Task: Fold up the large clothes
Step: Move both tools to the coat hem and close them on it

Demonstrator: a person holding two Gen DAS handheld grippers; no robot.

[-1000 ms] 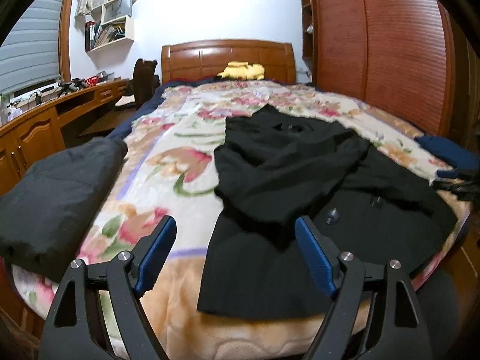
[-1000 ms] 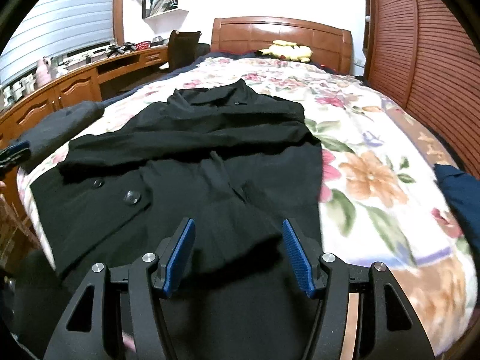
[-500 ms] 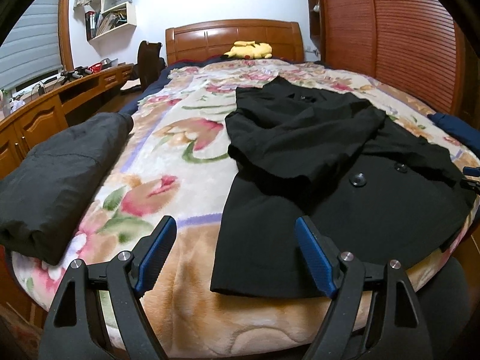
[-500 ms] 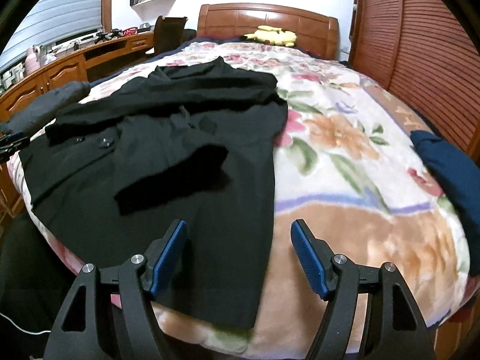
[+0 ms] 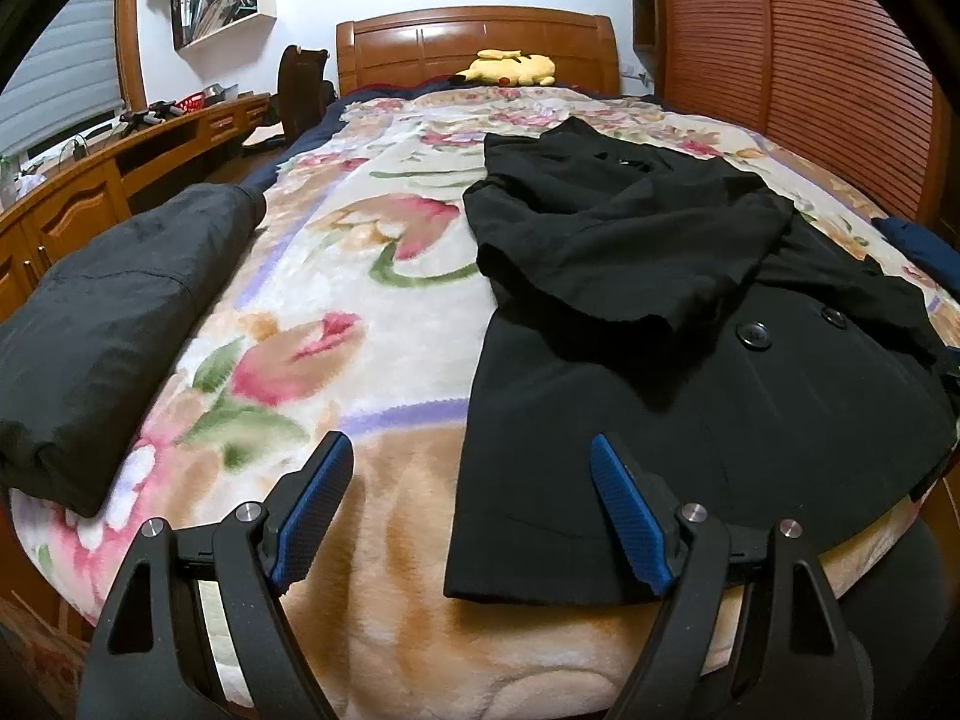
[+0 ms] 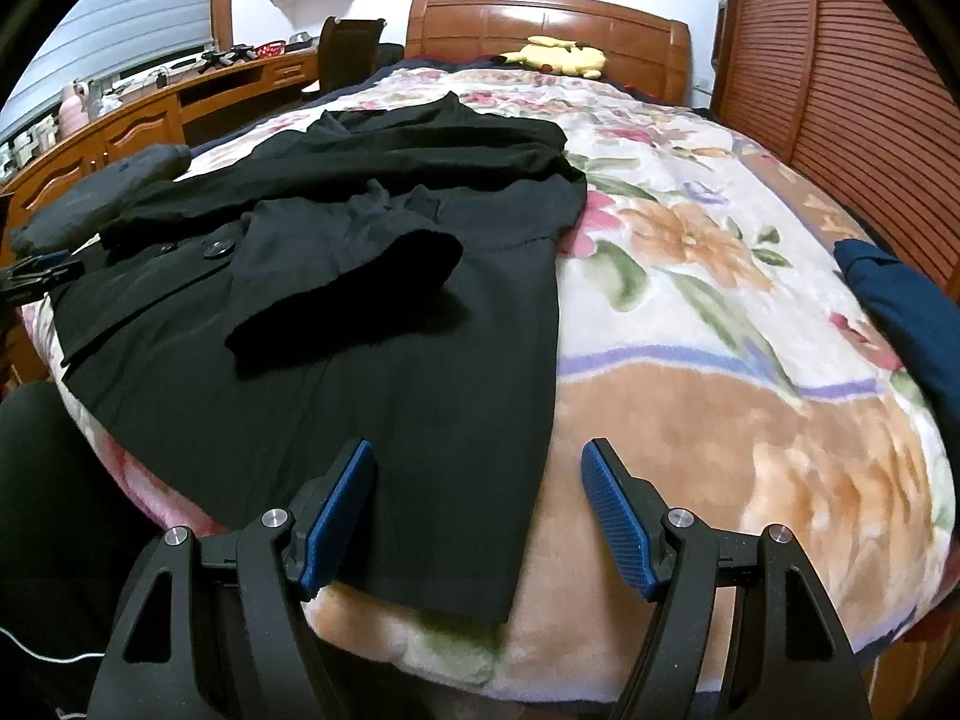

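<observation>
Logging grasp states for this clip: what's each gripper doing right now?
Left gripper: open, holding nothing, above the hem corner of the coat.
Right gripper: open, holding nothing, above the coat's other hem corner.

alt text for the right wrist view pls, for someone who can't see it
A black coat lies spread on a floral blanket on a bed, sleeves folded across its front. The open right gripper hovers at its hem corner, jaws empty. A yellow plush sits by the headboard.
</observation>
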